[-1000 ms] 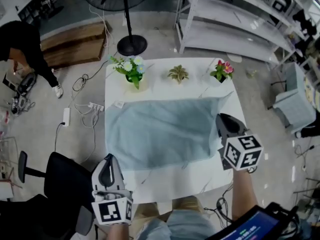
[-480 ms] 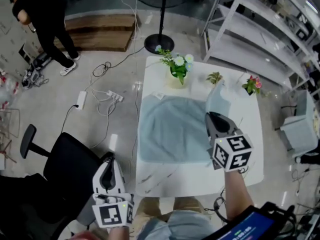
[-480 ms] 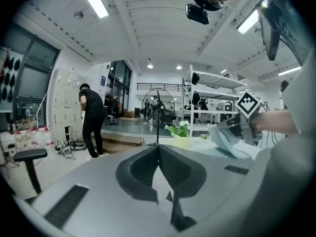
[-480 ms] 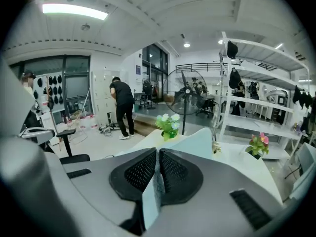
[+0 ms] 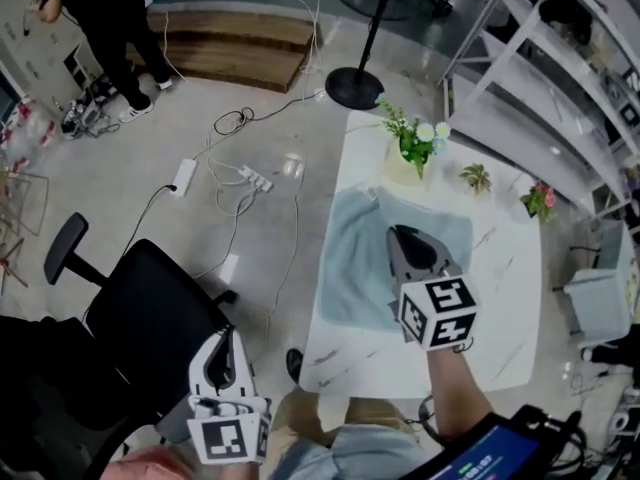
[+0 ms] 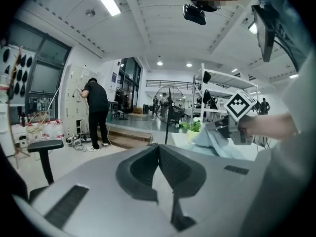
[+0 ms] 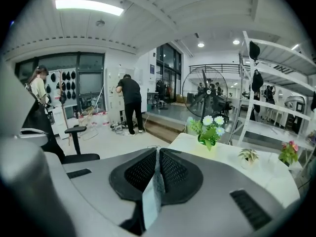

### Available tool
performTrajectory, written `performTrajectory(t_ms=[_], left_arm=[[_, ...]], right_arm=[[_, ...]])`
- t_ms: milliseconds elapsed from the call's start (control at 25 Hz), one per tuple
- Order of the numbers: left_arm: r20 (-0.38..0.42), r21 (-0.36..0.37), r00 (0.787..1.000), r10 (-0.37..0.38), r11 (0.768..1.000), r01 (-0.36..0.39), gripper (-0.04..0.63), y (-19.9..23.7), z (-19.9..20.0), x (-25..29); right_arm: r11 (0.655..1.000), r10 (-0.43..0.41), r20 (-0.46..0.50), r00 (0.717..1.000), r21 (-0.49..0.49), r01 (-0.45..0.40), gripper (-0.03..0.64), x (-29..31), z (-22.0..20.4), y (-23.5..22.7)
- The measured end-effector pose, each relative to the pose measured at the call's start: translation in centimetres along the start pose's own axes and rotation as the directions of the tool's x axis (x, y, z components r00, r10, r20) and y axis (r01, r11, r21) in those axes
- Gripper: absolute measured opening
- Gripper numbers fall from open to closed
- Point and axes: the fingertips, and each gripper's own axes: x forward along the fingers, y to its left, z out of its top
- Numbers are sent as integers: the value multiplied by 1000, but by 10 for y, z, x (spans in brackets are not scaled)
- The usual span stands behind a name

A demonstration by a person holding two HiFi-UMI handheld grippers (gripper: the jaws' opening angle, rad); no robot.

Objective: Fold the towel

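A light blue towel (image 5: 350, 258) lies on the white table (image 5: 500, 298), with its right part lifted and drawn over toward the left. My right gripper (image 5: 400, 233) hovers over the towel's middle, shut on a strip of towel edge (image 7: 154, 191) that hangs between its jaws (image 7: 157, 152). My left gripper (image 5: 222, 336) is off the table to the left, over the floor by a black chair; it is shut with nothing in it (image 6: 158, 147). The left gripper view also shows the right gripper's marker cube (image 6: 240, 105) and raised towel (image 6: 212, 139).
A pot of white flowers (image 5: 415, 148), a small green plant (image 5: 476, 178) and a pink-flowered plant (image 5: 540, 200) line the table's far edge. A black office chair (image 5: 140, 318) stands left of the table. Cables and a power strip (image 5: 185, 176), a fan base (image 5: 352, 88), white shelving (image 5: 560, 78) and a person (image 5: 100, 8) are beyond.
My right gripper has carried the towel's right edge leftward across the towel, which now looks much narrower. My left gripper has swung left, away from the table toward the chair.
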Motion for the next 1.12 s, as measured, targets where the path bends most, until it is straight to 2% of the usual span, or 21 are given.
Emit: performTrajectory(t_ms=[200, 320, 520, 760, 880, 920, 960, 1000, 1120], left_arm=[[24, -14, 1000, -6, 1000, 6, 8, 14, 7, 3], [12, -19, 1000, 10, 1000, -10, 8, 22, 7, 5], [-23, -28, 1000, 1, 1000, -2, 8, 26, -6, 6], [-78, -33, 997, -2, 999, 0, 8, 32, -23, 4], [-103, -39, 995, -4, 999, 0, 6, 32, -34, 3], [-115, -41, 993, -8, 999, 3, 8, 30, -38, 3], [-123, -42, 992, -13, 999, 8, 8, 27, -41, 5], [-121, -41, 992, -17, 999, 12, 6, 24, -40, 7], [-108, -35, 993, -41, 999, 37, 8, 8, -35, 18]], right_arm=[[1000, 2, 71, 997, -12, -2, 37, -1, 34, 21], [999, 18, 77, 997, -30, -16, 37, 4, 38, 37], [998, 13, -30, 999, -54, -15, 40, 37, -13, 58], [994, 21, -167, 986, -100, -38, 46, 70, -79, 91], [988, 81, -267, 960, -104, -113, 75, 81, -115, 112], [981, 121, -292, 949, -111, -160, 119, 81, -121, 122], [971, 167, -306, 937, -117, -211, 210, 78, -122, 133], [960, 213, -302, 929, -113, -257, 238, 72, -117, 143], [935, 330, -232, 915, -50, -350, 239, 40, -88, 153]])
